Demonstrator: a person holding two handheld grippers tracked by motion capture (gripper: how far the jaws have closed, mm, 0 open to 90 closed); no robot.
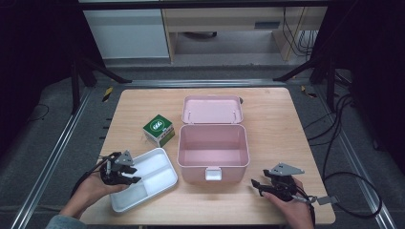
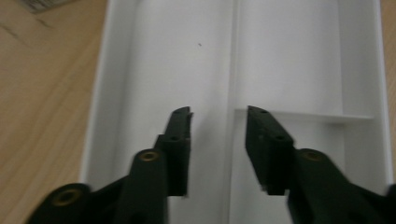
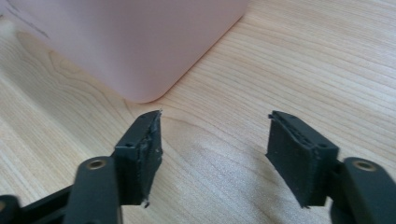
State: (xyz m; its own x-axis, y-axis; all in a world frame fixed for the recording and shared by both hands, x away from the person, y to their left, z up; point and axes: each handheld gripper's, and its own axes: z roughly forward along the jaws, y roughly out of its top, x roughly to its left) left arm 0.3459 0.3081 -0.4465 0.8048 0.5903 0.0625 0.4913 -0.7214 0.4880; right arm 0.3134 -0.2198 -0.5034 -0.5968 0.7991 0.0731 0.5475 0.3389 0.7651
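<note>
The white divided tray [image 1: 155, 168] looks like thin moulded plastic: light, fairly stiff, smooth enough to slip between hard jaws, and likely to skid on the wood if nudged. Its rim and the upright dividers inside are the sensible places to pinch; the long central divider [image 2: 232, 70] is thin enough for a narrow bite. The tray lies at the near left of the tabletop [image 1: 272, 119], angled, just beside the front left corner of the open pink box [image 1: 213, 155]. It is plain white, shallow, rectangular with rounded corners, and split into compartments by a long wall and a short cross wall, all bare.

The left gripper [image 2: 218, 116] hovers over the tray with its jaws moderately parted, one on each side of the central divider, holding nothing. The right gripper [image 3: 215, 121] sits low over the bare wood, just off the pink box's rounded corner, jaws wide apart and empty.

A small green and white carton [image 1: 159, 130] stands behind the tray, left of the box
</note>
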